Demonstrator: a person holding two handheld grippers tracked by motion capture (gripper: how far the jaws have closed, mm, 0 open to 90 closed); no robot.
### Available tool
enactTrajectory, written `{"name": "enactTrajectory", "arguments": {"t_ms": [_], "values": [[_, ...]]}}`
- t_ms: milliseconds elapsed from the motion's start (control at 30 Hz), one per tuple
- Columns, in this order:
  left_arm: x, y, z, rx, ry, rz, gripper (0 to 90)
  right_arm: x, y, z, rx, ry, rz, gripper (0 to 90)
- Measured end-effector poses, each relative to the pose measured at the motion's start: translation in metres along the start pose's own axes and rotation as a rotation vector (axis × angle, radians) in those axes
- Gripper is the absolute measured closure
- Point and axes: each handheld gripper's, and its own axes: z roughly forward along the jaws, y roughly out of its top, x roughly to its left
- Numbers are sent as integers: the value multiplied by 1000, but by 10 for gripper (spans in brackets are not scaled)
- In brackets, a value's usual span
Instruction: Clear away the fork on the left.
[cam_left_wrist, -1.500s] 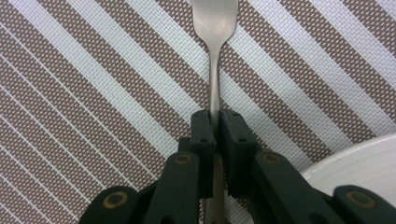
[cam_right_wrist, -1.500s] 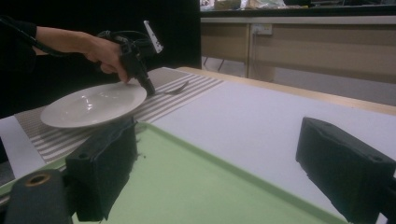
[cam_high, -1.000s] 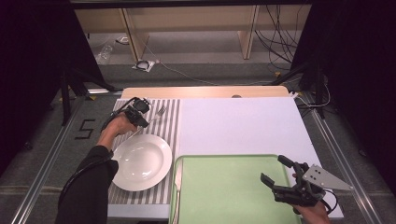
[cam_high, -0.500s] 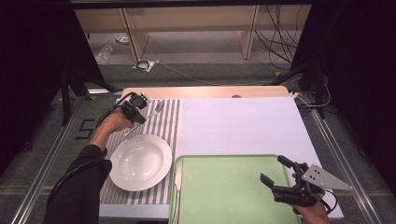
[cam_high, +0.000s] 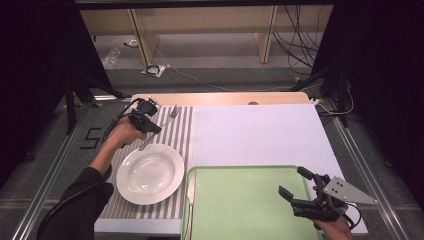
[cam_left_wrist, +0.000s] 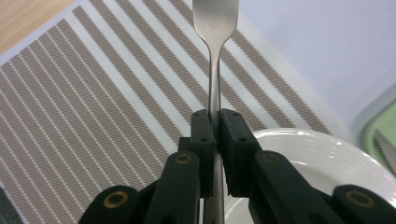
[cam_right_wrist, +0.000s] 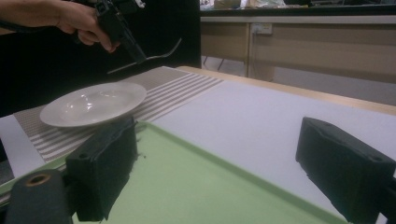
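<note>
A person sits at a table with a two-jaw gripper in each hand. The left gripper is raised above the far left part of the table, over a striped placemat. Its jaws are closed on the handle of a metal fork, which they hold clear of the mat. In the left gripper view the fork runs straight up between the two black pads, pinched about midway along its stem, with its wider end pointing away over the stripes. In the right gripper view the fork hangs in the air beyond the plate, roughly level, tines curving upward at the far end.

A white plate sits on the near part of the placemat, below and just to the near side of the fork. A green tray lies to the right of the plate on a white sheet. A slim metal piece, possibly a knife, lies along the tray's left edge; it is too narrow to tell for certain.

The right gripper rests low over the tray's near right corner. Its jaws stand wide apart with nothing between them, as the right gripper view shows.
</note>
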Motion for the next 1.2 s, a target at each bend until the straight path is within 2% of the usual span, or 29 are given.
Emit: {"name": "enactTrajectory", "arguments": {"t_ms": [67, 333, 433, 733, 1200], "values": [[-5, -2, -3, -17, -33, 1, 837, 0, 0, 0, 2, -1, -2, 134], [-30, -8, -11, -47, -82, 24, 837, 0, 0, 0, 4, -2, -1, 135], [-39, -13, -13, -73, -116, 15, 837, 0, 0, 0, 3, -2, 0, 135], [-61, -20, -11, -112, -166, 19, 837, 0, 0, 0, 3, -2, -1, 135], [-104, -34, -12, -154, -245, 41, 837, 0, 0, 0, 5, -3, -2, 135]]}}
